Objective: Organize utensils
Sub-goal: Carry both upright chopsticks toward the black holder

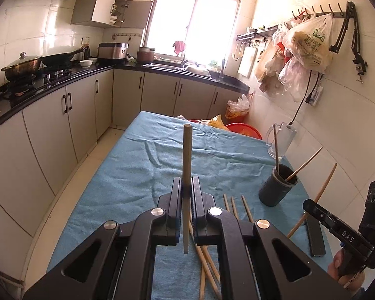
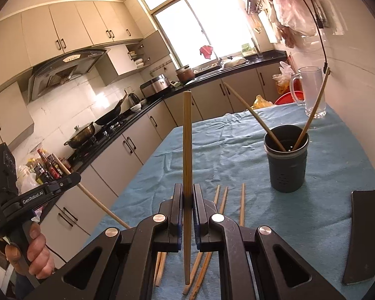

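Left hand-held gripper (image 1: pixel 186 190) clamped on an upright chopstick (image 1: pixel 187 165), above the blue-clothed tabletop (image 1: pixel 137 175). Right hand-held gripper (image 2: pixel 187 195) likewise clamped on its own upright chopstick (image 2: pixel 187 145). Loose chopsticks (image 2: pixel 222 200) lying on the cloth just ahead of both, near the dark holder (image 2: pixel 286 165) with two sticks leaning inside; glass mug (image 2: pixel 310 92) behind it, black flat case (image 2: pixel 362 235) to the right.

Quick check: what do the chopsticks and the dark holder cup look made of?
Chopsticks: apparently bamboo or pale wood, matte tan with faint lengthwise grain. Holder cup: probably matte dark grey plastic, going by small drain holes in its wall and a lighter band near the rim; coated metal is possible.
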### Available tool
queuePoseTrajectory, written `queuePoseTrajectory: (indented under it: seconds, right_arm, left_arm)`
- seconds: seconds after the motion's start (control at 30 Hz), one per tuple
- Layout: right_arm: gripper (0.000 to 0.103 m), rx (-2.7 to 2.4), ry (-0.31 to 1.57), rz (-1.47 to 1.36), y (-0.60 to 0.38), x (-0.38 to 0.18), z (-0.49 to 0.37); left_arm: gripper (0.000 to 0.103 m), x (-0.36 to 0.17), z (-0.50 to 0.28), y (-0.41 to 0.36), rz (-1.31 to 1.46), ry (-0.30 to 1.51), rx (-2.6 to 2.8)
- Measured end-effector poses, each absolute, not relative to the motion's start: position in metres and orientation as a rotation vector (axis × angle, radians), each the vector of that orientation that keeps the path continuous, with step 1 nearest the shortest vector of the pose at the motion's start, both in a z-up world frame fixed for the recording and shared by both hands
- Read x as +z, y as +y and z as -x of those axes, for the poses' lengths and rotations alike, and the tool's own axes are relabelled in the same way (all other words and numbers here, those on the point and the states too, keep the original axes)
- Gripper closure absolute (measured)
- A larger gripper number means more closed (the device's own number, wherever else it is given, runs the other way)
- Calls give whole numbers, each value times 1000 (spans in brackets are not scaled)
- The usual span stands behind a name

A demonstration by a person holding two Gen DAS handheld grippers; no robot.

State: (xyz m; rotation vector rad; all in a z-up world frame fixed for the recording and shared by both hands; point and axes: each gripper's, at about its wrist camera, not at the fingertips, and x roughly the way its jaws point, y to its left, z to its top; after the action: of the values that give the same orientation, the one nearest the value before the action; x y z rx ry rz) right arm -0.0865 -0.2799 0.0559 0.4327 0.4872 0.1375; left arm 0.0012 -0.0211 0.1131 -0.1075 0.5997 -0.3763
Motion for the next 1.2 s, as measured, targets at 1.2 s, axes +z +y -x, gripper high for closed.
queuePoseTrajectory:
  seconds: [1.2]
  right_arm:
    - [95, 22, 389, -528, -337, 73, 115]
  left_arm:
    - [97, 145, 7, -74, 77, 581, -522]
